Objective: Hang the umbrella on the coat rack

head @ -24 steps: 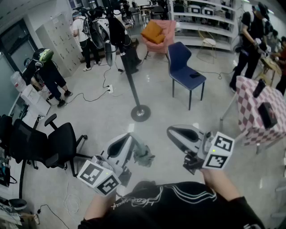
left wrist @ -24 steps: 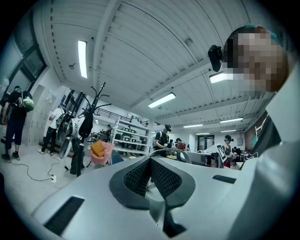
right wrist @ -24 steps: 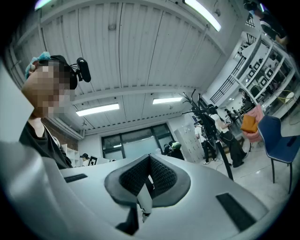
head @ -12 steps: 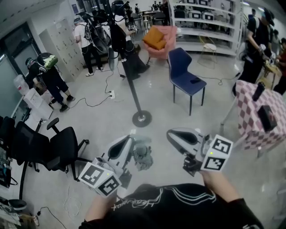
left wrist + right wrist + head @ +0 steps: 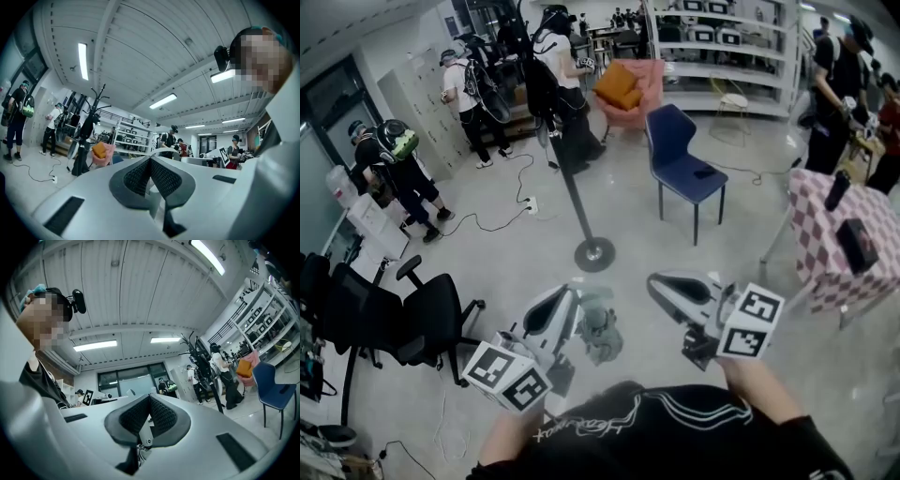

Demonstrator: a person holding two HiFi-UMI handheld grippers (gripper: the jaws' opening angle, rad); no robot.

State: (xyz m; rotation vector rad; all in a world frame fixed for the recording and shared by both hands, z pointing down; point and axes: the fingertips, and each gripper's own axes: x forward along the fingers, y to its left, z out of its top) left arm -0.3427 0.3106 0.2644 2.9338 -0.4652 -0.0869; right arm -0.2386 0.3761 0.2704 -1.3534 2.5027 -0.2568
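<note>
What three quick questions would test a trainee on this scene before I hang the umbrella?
1. True or false: the umbrella already hangs on the coat rack.
2. Pick one: in the head view, where is the umbrella?
A. hanging at the tip of the left tongs
B. draped over the right tongs
C. lying on a table
3. Short answer: what colour is the cushion on the pink armchair?

Key: 1 false; 2 A; 3 orange.
</note>
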